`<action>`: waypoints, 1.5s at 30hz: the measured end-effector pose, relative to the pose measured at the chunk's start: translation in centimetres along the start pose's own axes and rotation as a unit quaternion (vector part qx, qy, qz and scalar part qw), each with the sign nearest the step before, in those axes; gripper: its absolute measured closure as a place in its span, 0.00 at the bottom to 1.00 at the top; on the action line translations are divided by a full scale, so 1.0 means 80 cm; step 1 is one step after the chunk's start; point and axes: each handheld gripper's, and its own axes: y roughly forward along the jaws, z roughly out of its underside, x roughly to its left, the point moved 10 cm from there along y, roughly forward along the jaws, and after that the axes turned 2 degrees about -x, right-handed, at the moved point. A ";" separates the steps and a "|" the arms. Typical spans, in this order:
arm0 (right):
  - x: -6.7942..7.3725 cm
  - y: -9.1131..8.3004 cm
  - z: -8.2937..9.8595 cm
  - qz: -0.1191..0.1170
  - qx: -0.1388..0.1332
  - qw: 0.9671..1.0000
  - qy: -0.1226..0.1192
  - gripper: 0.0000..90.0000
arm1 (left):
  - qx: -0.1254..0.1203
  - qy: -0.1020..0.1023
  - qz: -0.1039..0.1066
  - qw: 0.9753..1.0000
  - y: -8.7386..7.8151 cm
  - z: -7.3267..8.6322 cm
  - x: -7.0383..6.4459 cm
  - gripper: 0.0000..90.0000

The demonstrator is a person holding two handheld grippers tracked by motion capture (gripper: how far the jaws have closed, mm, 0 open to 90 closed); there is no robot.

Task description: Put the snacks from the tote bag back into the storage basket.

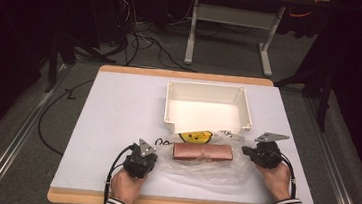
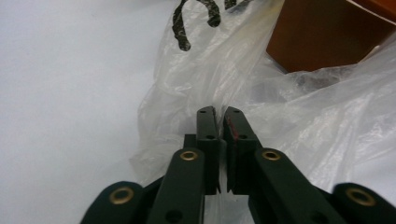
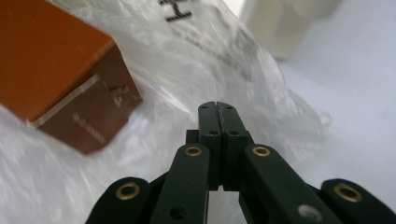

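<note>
A clear plastic bag [image 1: 208, 167] with black print and a yellow smiley lies crumpled at the front middle of the white table [image 1: 117, 116]. A brown oblong box [image 1: 203, 152] rests in its folds; whether film covers it I cannot tell. My left gripper [image 1: 157, 153] is at the bag's left edge. In the left gripper view it [image 2: 219, 113] is shut, with the bag's film [image 2: 196, 79] pinched between the jaws and the box [image 2: 322, 32] beyond. My right gripper [image 1: 246, 151] is at the bag's right edge. It [image 3: 218, 106] is shut against the bag's film [image 3: 196, 60], beside the box [image 3: 51, 70].
An open white tray [image 1: 209, 87] stands just behind the bag at the table's middle, and its corner [image 3: 280, 23] shows in the right gripper view. Cables and a table frame lie on the floor past the far edge. Bare table stretches to the left of the bag.
</note>
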 end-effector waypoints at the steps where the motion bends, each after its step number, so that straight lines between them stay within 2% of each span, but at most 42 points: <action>1: -0.001 -0.001 0.004 0.000 0.002 1.000 0.004 1.00 | -0.001 -0.002 0.003 1.000 0.000 0.000 0.000 0.97; 6: -0.001 -0.012 0.026 -0.003 0.006 1.000 0.007 1.00 | -0.001 0.002 0.011 1.000 0.000 0.000 0.001 0.99; 8: 0.002 -0.015 0.028 -0.003 0.005 1.000 0.009 1.00 | 0.000 0.010 0.011 1.000 0.001 -0.002 0.001 0.97; 10: 0.005 -0.018 0.024 -0.004 -0.002 1.000 0.004 0.91 | -0.005 0.014 0.019 1.000 -0.001 -0.005 -0.002 0.88; 11: 0.005 -0.018 0.024 -0.004 -0.002 1.000 0.004 0.91 | -0.005 0.014 0.019 1.000 -0.001 -0.005 -0.002 0.83; 12: 0.010 -0.027 0.013 -0.014 -0.024 1.000 0.009 0.81 | -0.020 0.011 0.029 0.999 -0.009 -0.010 -0.003 0.78; 14: 0.013 -0.034 0.002 -0.018 -0.041 0.999 0.006 0.75 | -0.035 0.006 0.039 0.999 -0.020 -0.018 -0.005 0.70; 15: 0.013 -0.034 0.002 -0.018 -0.041 0.999 0.006 0.75 | -0.035 0.006 0.039 0.999 -0.020 -0.018 -0.005 0.67; 16: 0.014 -0.038 -0.005 -0.018 -0.049 0.999 0.004 0.72 | -0.045 0.004 0.047 0.998 -0.029 -0.024 -0.006 0.67; 19: 0.016 -0.049 -0.034 -0.018 -0.078 0.997 0.003 0.64 | -0.064 -0.003 0.061 0.996 -0.047 -0.040 -0.008 0.58; 20: 0.016 -0.049 -0.034 -0.018 -0.078 0.997 0.003 0.64 | -0.064 -0.003 0.061 0.996 -0.047 -0.040 -0.008 0.57; 22: 0.016 -0.050 -0.050 -0.017 -0.087 0.996 0.004 0.59 | -0.080 -0.006 0.060 0.995 -0.057 -0.053 -0.004 0.53; 23: 0.016 -0.049 -0.053 -0.017 -0.087 0.996 0.007 0.57 | -0.080 -0.006 0.060 0.995 -0.057 -0.053 -0.004 0.52; 24: 0.015 -0.047 -0.057 -0.014 -0.087 0.996 0.007 0.56 | -0.086 -0.016 0.057 0.995 -0.060 -0.061 0.001 0.51; 28: 0.011 -0.036 -0.062 -0.007 -0.075 0.997 0.015 0.53 | -0.093 -0.027 0.053 0.994 -0.059 -0.071 0.008 0.47; 29: 0.007 -0.026 -0.061 -0.002 -0.065 0.998 0.024 0.51 | -0.091 -0.034 0.051 0.994 -0.054 -0.076 0.013 0.46; 31: 0.005 -0.022 -0.060 -0.001 -0.059 0.998 0.030 0.50 | -0.088 -0.036 0.047 0.994 -0.049 -0.078 0.016 0.45; 34: -0.001 -0.011 -0.058 -0.001 -0.051 0.998 0.042 0.49 | -0.076 -0.048 0.045 0.995 -0.021 -0.085 0.026 0.43; 35: -0.001 -0.010 -0.057 -0.002 -0.047 0.998 0.046 0.49 | -0.076 -0.048 0.045 0.995 -0.021 -0.085 0.026 0.43; 37: -0.002 -0.007 -0.056 -0.004 -0.043 0.998 0.049 0.49 | -0.062 -0.061 0.054 0.995 0.002 -0.085 0.028 0.44; 38: -0.003 -0.004 -0.055 -0.008 -0.042 0.998 0.048 0.50 | -0.062 -0.061 0.054 0.995 0.002 -0.085 0.028 0.46; 39: -0.003 -0.003 -0.054 -0.011 -0.037 0.998 0.049 0.54 | -0.054 -0.062 0.064 0.995 0.008 -0.083 0.026 0.51; 40: -0.003 -0.003 -0.054 -0.011 -0.037 0.998 0.049 0.54 | -0.047 -0.062 0.074 0.994 0.014 -0.080 0.023 0.51; 41: -0.002 -0.001 -0.052 -0.021 -0.031 0.998 0.047 0.59 | -0.042 -0.063 0.077 0.994 0.021 -0.077 0.021 0.56; 42: 0.002 0.005 -0.046 -0.037 -0.014 0.998 0.042 0.66 | -0.037 -0.063 0.088 0.993 0.026 -0.072 0.018 0.69; 43: 0.002 0.005 -0.046 -0.037 -0.014 0.998 0.042 0.66 | -0.037 -0.063 0.088 0.993 0.026 -0.072 0.018 0.73; 44: 0.001 0.007 -0.040 -0.030 -0.008 0.999 0.032 0.83 | -0.028 -0.060 0.098 0.993 0.030 -0.065 0.013 0.82; 45: 0.001 0.007 -0.038 -0.039 -0.010 0.999 0.030 0.88 | -0.028 -0.060 0.098 0.993 0.030 -0.065 0.013 0.86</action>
